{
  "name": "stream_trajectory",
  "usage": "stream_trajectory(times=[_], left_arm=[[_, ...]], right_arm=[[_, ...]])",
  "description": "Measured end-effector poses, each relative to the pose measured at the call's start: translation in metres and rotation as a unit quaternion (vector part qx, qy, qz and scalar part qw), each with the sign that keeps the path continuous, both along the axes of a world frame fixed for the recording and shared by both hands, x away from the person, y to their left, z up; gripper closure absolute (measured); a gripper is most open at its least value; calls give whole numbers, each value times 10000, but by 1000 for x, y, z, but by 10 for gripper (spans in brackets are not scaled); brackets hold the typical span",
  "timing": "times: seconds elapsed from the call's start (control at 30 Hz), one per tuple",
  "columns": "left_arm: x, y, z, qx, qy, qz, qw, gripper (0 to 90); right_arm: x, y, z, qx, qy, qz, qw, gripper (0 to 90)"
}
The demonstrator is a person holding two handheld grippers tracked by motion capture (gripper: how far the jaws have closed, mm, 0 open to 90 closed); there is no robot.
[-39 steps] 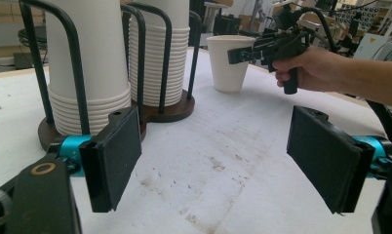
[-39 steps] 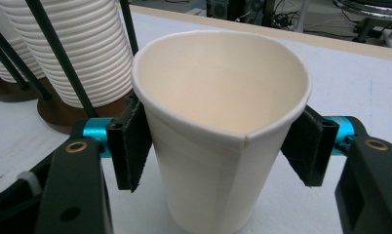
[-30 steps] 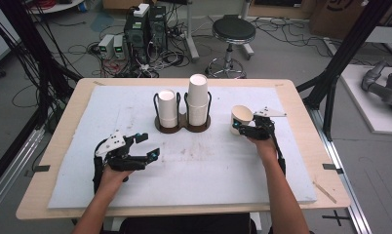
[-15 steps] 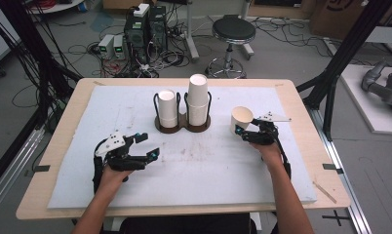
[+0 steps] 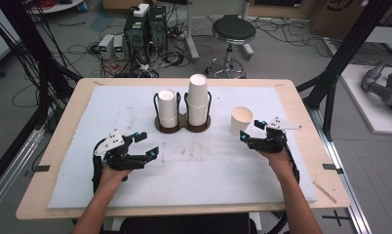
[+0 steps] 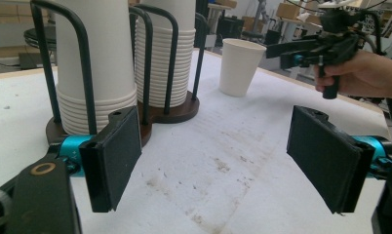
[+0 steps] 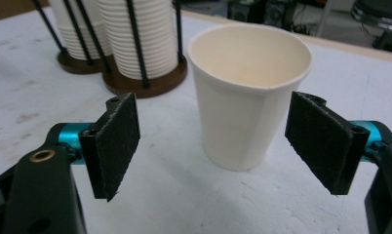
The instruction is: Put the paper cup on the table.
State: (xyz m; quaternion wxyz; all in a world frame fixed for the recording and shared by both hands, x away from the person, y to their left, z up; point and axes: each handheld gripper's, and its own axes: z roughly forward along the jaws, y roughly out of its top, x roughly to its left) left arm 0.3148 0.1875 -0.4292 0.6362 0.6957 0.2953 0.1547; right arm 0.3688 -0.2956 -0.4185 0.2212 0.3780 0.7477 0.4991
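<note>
A single white paper cup [image 5: 241,120] stands upright on the white mat, right of a dark wooden holder [image 5: 182,127] with two stacks of cups in black wire loops. My right gripper [image 5: 250,130] is open just behind the cup; its jaws have just been opening. In the right gripper view the cup [image 7: 250,92] stands a little beyond the pads [image 7: 113,146], untouched. My left gripper [image 5: 148,144] rests open at the near left with nothing in it. The left gripper view has its wide-apart pads [image 6: 113,161], the stacks [image 6: 99,63], the cup [image 6: 240,66] and the right gripper [image 6: 301,48].
The white foam mat [image 5: 208,170] covers most of the wooden table [image 5: 308,117]. Beyond the far edge are a stool [image 5: 229,31] and computer boxes with cables [image 5: 145,24]. A black frame post [image 5: 343,58] rises at the right.
The right gripper has let go of the cup and drawn back toward the person. The cup, tilted in the jaws before, now stands upright on the mat. The left gripper stayed put.
</note>
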Motion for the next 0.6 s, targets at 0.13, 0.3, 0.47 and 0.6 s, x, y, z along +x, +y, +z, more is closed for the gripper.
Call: stream_trajectory(times=[0.13, 0.3, 0.47, 0.6], left_arm=[[1, 1, 0, -16, 29, 35, 10000, 204], [2, 0, 0, -21, 25, 43, 10000, 204], [3, 1, 0, -5, 30, 86, 10000, 204], [3, 0, 0, -5, 20, 82, 10000, 204]], right_arm=[[-14, -2, 2, 86, -123, 122, 9998, 210], [-32, -3, 4, 122, -258, 258, 9993, 210], [-48, -7, 5, 163, -384, 280, 9987, 210], [-57, -11, 8, 200, -480, 276, 9983, 210]])
